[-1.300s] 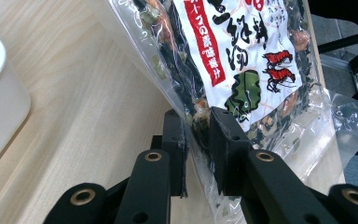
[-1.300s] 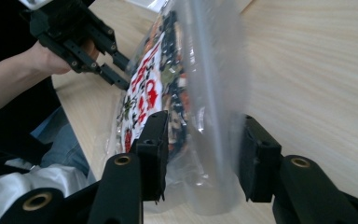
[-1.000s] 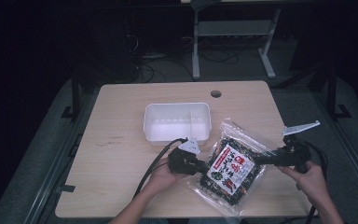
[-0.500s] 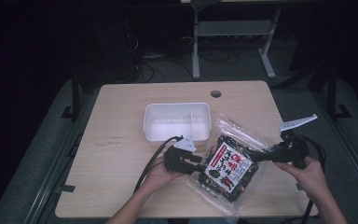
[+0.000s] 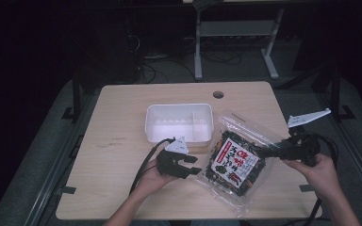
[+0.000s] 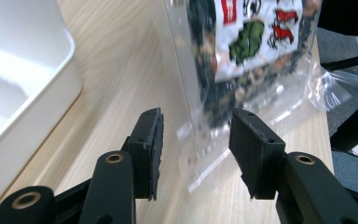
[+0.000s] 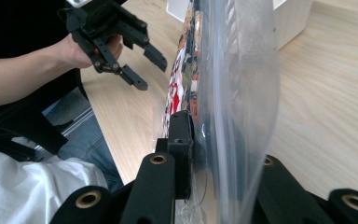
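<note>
Your right gripper is clamped on the clear edge of the bag, and in the right gripper view you can see the plastic pinched between its jaws with the bag standing up on edge, printed label facing the far hand. From the high view the bag sits on the right half of the table, just right of the white bin, its lower corner hanging near the table's front edge.

Your left gripper is spread wide, gripping nothing. In its own view the jaws straddle the bag's clear bottom seam, but there's a gap on both sides, so no contact that I can make out. The bin is off to that view's left, apart from the bag. The bin looks empty apart from a divider.
</note>
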Demonstrator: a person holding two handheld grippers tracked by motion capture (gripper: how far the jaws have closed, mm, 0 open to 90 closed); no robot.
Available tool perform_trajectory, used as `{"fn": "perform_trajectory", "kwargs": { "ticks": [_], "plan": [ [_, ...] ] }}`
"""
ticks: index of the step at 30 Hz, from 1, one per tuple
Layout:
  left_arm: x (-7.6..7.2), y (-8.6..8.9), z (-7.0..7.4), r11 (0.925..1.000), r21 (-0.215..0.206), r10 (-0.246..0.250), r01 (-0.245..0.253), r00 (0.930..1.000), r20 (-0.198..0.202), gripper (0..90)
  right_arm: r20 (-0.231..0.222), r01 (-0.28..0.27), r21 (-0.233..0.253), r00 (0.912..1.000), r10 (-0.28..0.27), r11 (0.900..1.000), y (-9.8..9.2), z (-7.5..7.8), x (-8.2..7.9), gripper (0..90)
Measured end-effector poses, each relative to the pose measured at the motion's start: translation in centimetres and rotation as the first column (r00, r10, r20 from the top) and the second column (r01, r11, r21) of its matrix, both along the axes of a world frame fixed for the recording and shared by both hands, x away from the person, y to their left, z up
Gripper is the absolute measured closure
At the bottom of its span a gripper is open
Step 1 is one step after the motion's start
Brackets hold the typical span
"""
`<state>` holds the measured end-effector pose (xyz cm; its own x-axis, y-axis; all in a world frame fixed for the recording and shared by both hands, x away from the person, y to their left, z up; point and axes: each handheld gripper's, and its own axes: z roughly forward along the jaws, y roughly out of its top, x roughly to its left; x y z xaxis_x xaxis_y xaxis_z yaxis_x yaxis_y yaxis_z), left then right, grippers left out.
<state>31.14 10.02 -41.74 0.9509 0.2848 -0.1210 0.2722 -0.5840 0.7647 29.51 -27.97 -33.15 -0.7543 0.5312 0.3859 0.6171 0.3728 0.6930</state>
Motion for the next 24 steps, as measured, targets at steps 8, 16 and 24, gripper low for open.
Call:
{"fn": "perform_trajectory", "kwargs": {
  "ticks": [8,16,24],
  "plan": [
    [-0.7,1.9,-0.1,0.9993,0.009,0.036,-0.036,0.9994,-0.004,49.9,0.035,0.026,-0.006,0.9990,-0.026,1.000,-0.2,1.4,-0.2,78.1],
    [-1.8,3.9,-0.3,0.9976,0.026,0.064,-0.064,0.9979,0.011,48.6,0.073,0.044,-0.016,0.9964,-0.042,0.999,0.2,3.1,-0.1,78.1],
    [-3.1,5.9,-0.7,0.9934,0.072,0.087,-0.090,0.9954,0.039,45.9,0.110,0.053,-0.029,0.9927,-0.050,0.998,1.6,4.8,0.6,78.1]
  ]
}}
